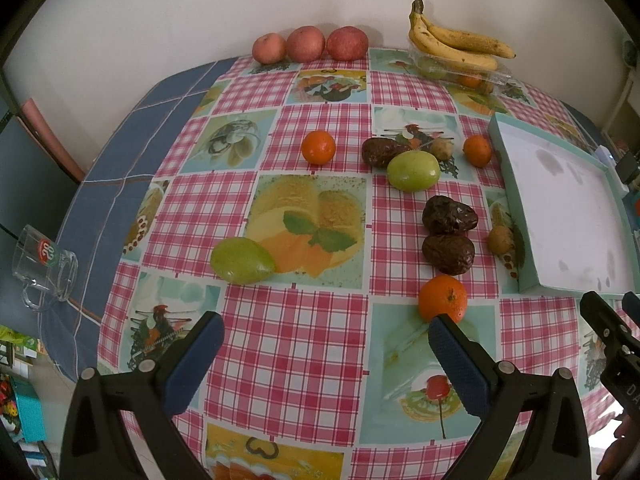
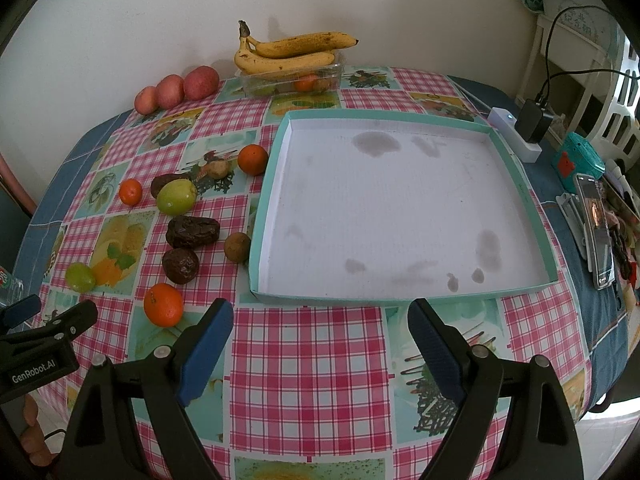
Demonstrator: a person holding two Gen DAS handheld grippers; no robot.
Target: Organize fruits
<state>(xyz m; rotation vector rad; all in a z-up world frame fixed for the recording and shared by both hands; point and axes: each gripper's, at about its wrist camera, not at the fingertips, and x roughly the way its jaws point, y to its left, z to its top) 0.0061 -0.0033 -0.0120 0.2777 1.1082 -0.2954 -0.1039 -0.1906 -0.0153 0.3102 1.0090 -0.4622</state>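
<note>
Loose fruit lies on the checked tablecloth: three oranges, the nearest orange (image 1: 443, 298) (image 2: 163, 305), two green fruits (image 1: 242, 260) (image 1: 413, 171), dark wrinkled fruits (image 1: 450, 215) (image 2: 192, 231) and small brown ones (image 2: 237, 246). A shallow teal-rimmed tray (image 1: 505, 168) (image 2: 276, 152) with a white stained floor holds nothing. My left gripper (image 1: 326, 338) is open and empty above the cloth, its right finger just before the nearest orange. My right gripper (image 2: 320, 324) is open and empty at the tray's near edge.
Three red apples (image 1: 308, 43) and bananas (image 2: 286, 54) on a clear plastic box stand by the far wall. A glass mug (image 1: 44, 268) sits at the table's left edge. A phone (image 2: 596, 220), charger and clutter lie on the right.
</note>
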